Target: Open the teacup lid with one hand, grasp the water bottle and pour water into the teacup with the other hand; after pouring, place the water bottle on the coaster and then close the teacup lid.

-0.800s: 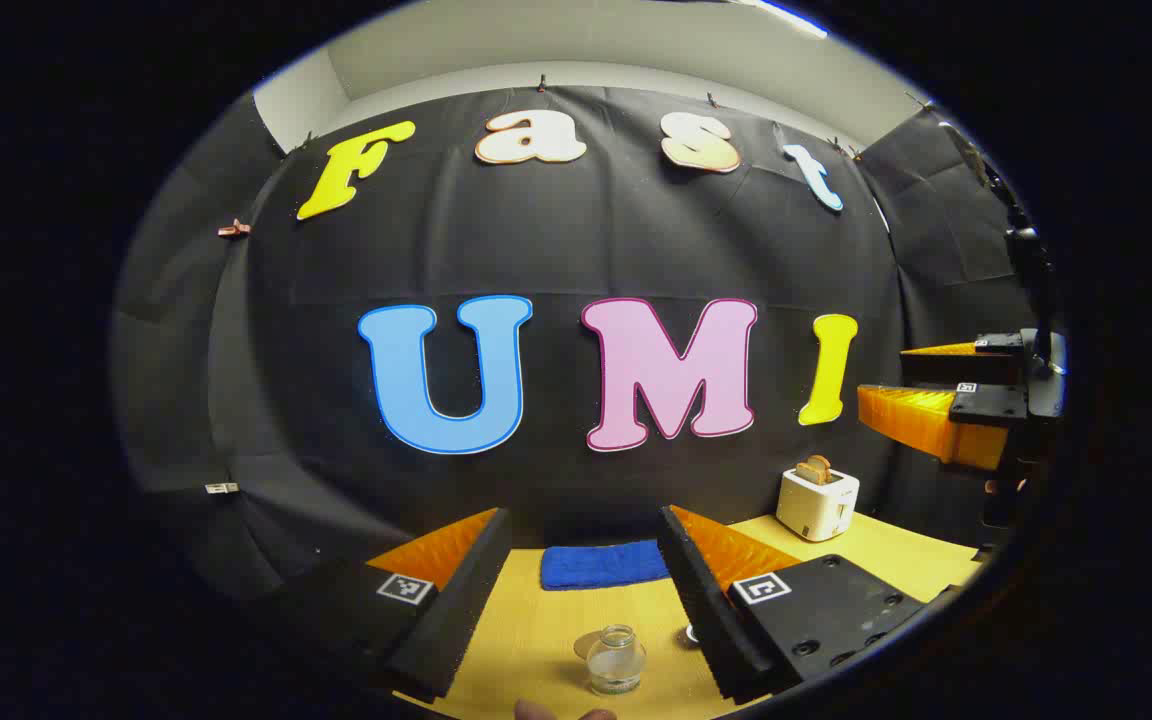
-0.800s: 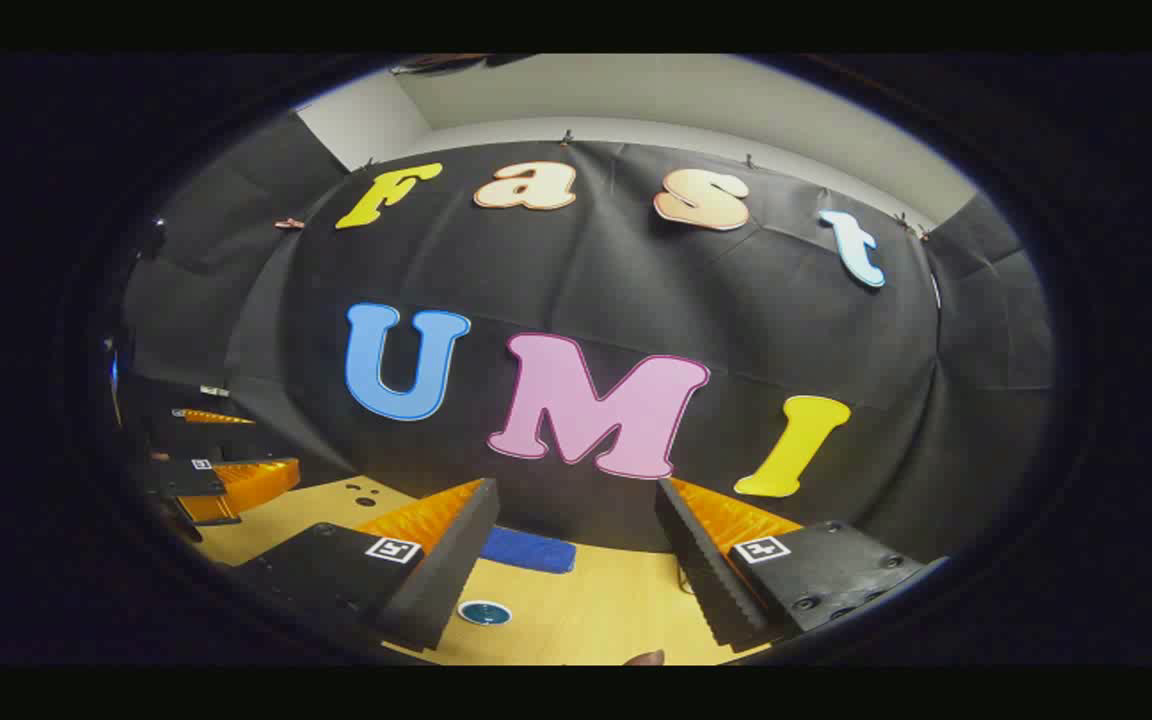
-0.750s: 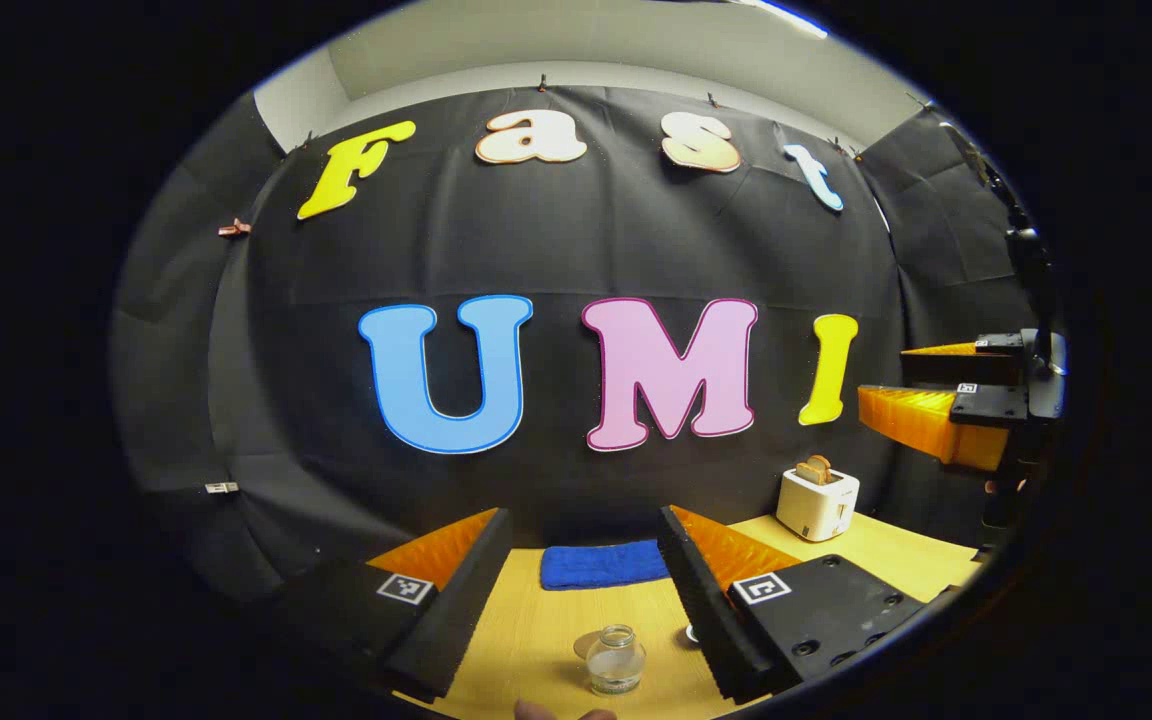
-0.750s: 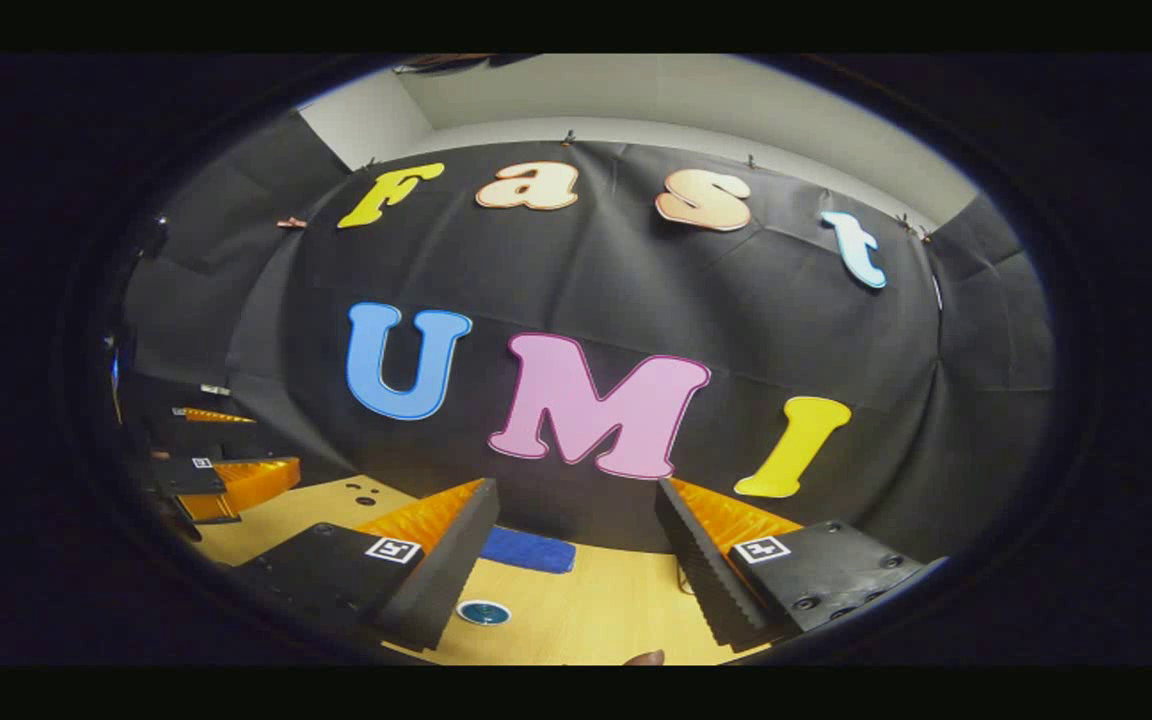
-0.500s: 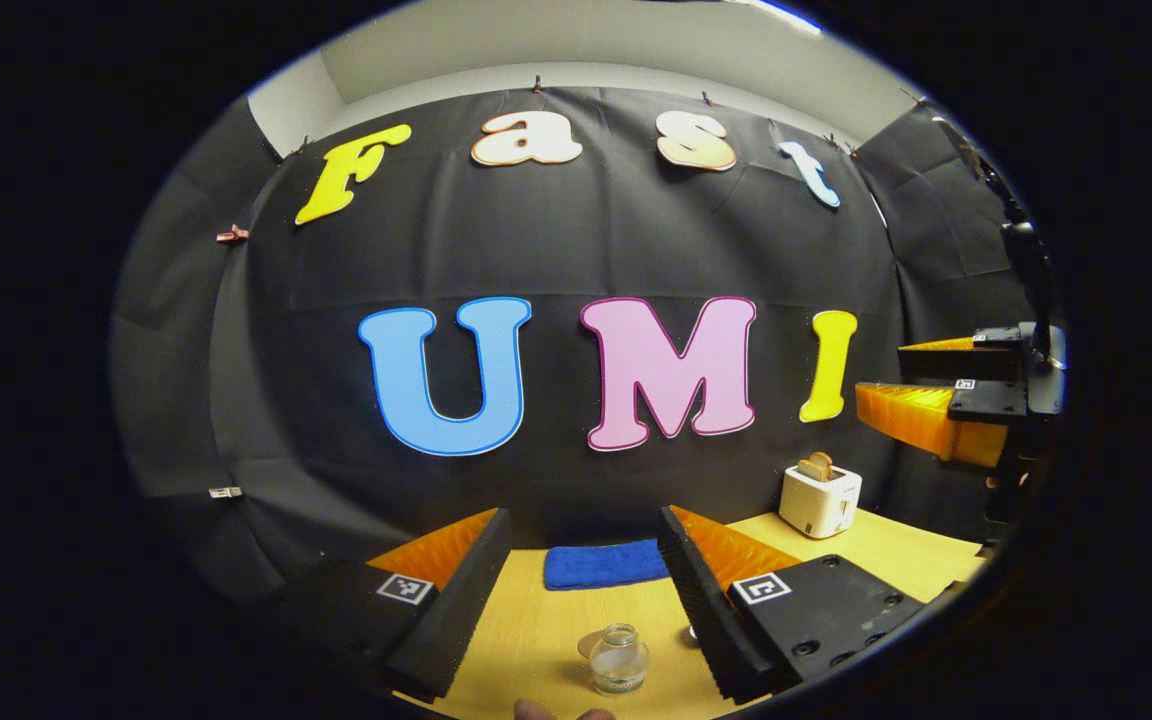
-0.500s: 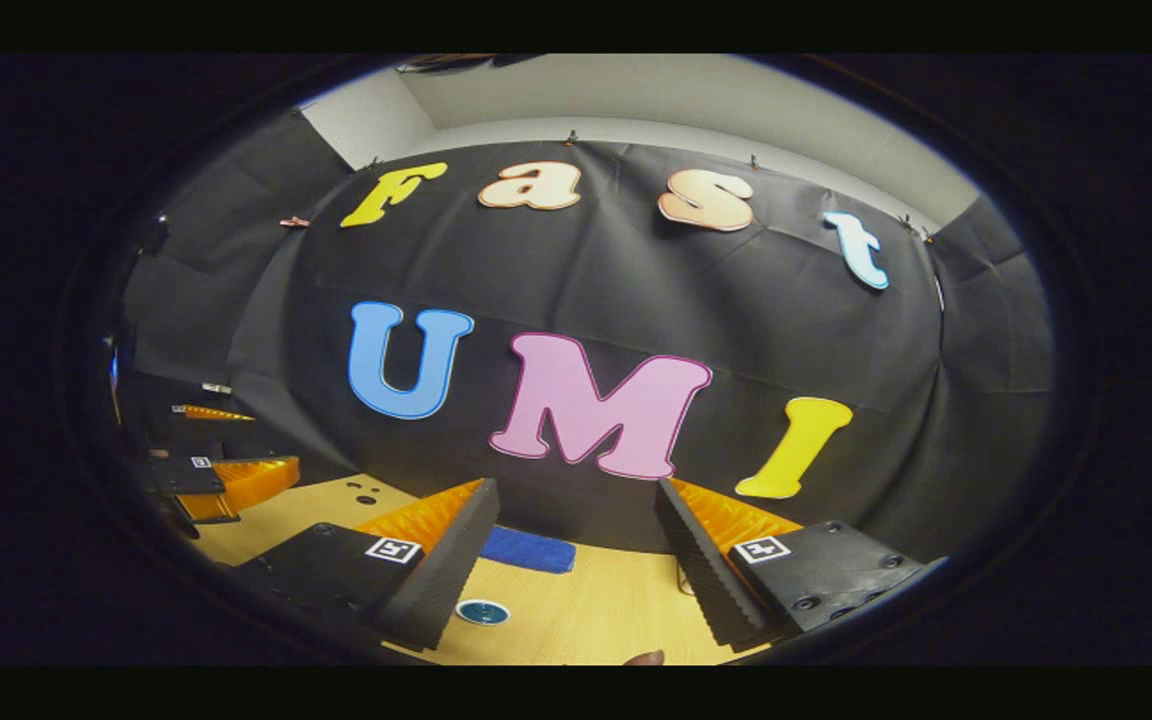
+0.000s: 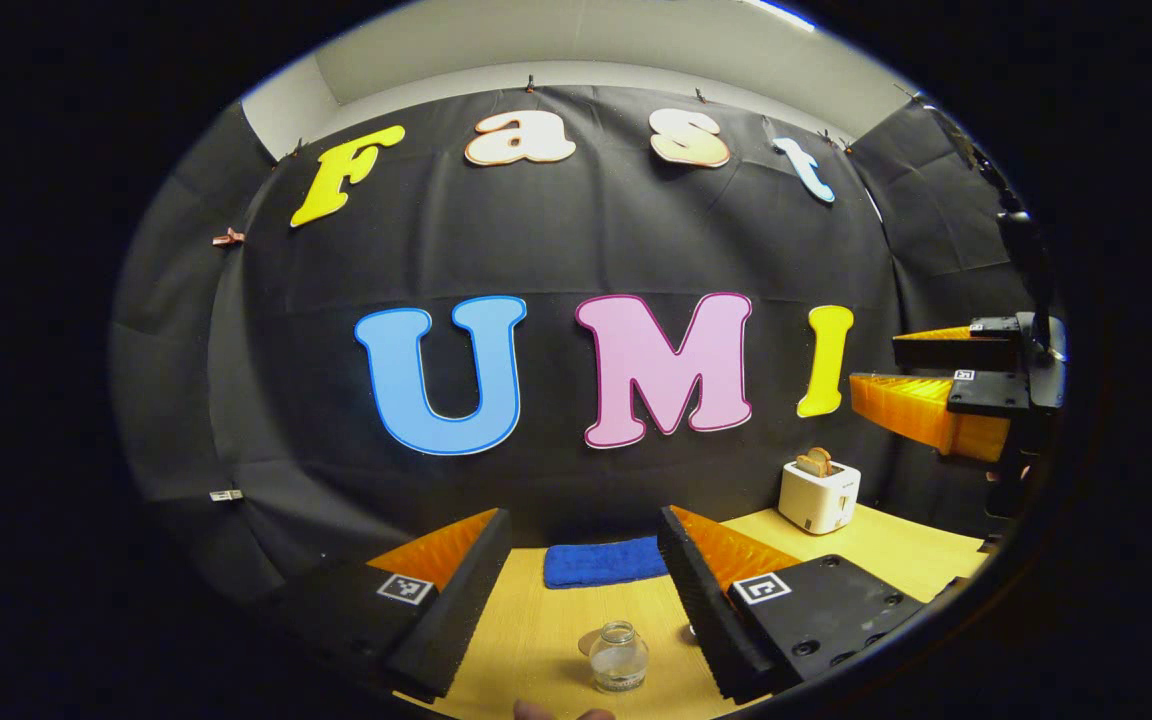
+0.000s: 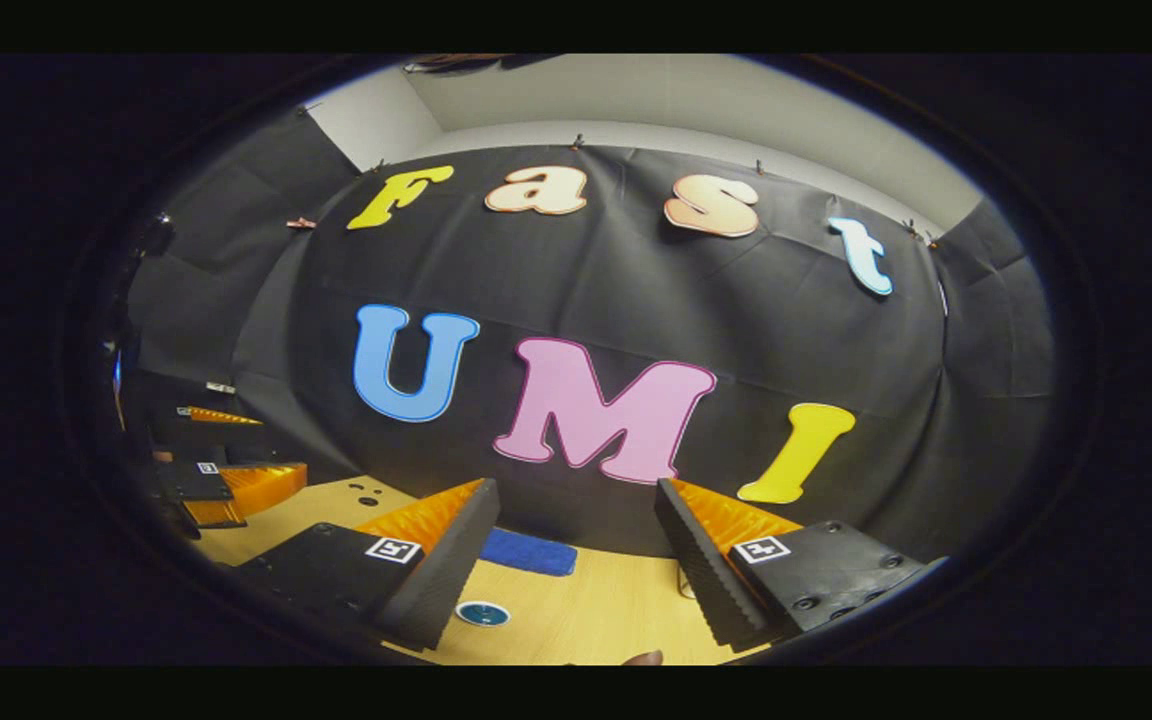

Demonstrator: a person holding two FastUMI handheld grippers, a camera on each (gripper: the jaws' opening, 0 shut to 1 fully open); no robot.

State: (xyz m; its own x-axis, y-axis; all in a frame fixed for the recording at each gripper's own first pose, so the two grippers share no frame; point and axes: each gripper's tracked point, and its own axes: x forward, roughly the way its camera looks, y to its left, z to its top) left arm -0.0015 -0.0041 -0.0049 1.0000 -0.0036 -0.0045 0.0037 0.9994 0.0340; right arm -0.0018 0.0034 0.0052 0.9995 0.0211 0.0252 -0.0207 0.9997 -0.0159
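- The left gripper has tipped slightly since 0.8 s ago: in its view the wall letters have slid up a little and the jar sits a touch further right and higher between the fingers. It is a small drift, not a reach.
- The left gripper's fingers stand wide apart and hold nothing; they hang well above the counter.
- The jar, clear glass with a little water, stands upright on the counter; I take it to be the water bottle. A pale round disc just behind it may be a lid or the coaster; I cannot tell which.
- The right gripper has barely shifted over the same span. Its fingers are also apart and empty.
- In the right gripper view a small teal disc lies on the counter beside the left-hand finger, near a blue cloth.
- A toaster stands far off on the counter.
- The teacup is hidden; I cannot place it.
- Judgement: nothing is grasped yet, so the task is at its very start and both grippers must first descend.
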